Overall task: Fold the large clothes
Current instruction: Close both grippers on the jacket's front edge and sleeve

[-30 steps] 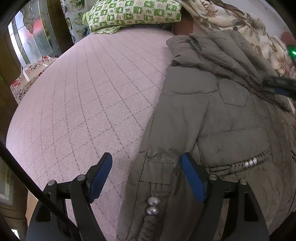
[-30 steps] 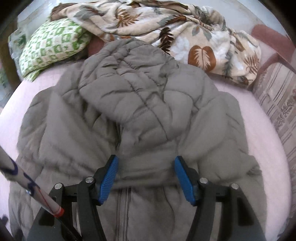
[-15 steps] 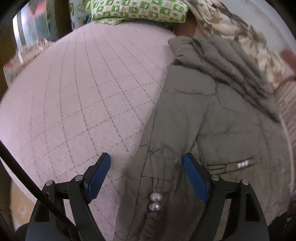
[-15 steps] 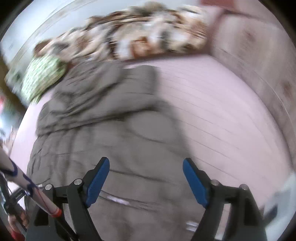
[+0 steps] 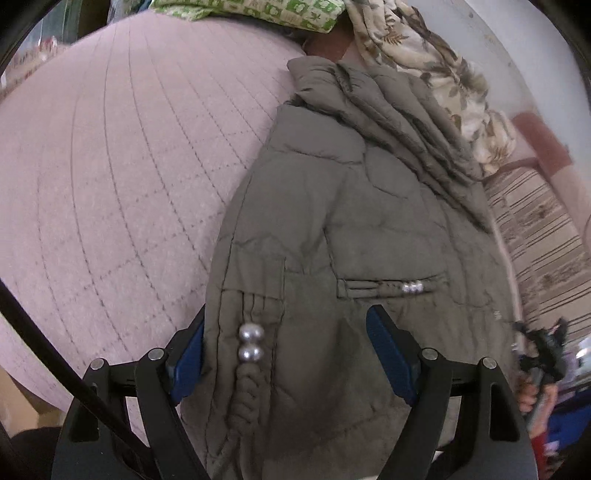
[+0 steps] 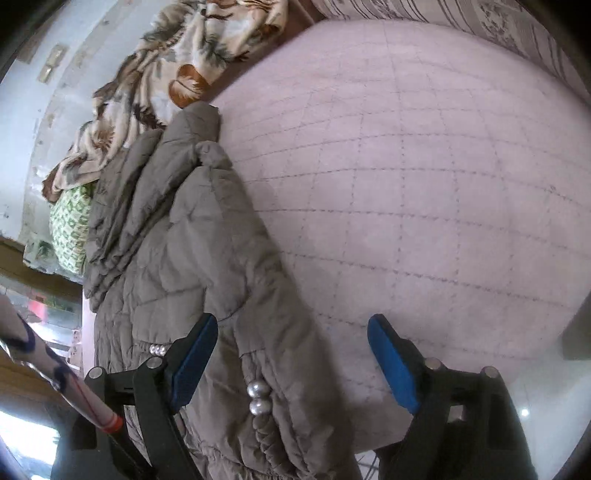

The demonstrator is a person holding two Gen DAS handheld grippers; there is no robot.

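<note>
Right at my left gripper (image 5: 284, 354) the blue pads stand apart, straddling the lower left edge of the grey-green padded coat (image 5: 332, 229), with the pair of silver beads (image 5: 250, 342) on its braided cord between them; the fabric sits between the pads but I judge nothing is pinched yet. My right gripper (image 6: 291, 363) is opening wider as I speak, one pad over the coat's right edge by its own silver beads (image 6: 257, 397), the other over bare pink quilted bedspread (image 6: 424, 166), so nothing is clamped there either. The coat lies face up along the bed, hem towards me, body spread flat, and farther off the hood (image 5: 373, 96) is bunched near the head of the bed. I'd say the fold proper has barely started: the coat looks laid out and straightened, both sides and the hood are not yet turned in, and the bottom-to-top fold is all to come. Beyond the hood a leaf-print blanket (image 6: 166, 70) lies heaped against the wall, with a green checked pillow (image 5: 255, 14) beside it. No baskets or bins show anywhere, so there's nothing to report for containers. At the far right edge a striped cushion (image 5: 535, 236) runs beside the bed.
</note>
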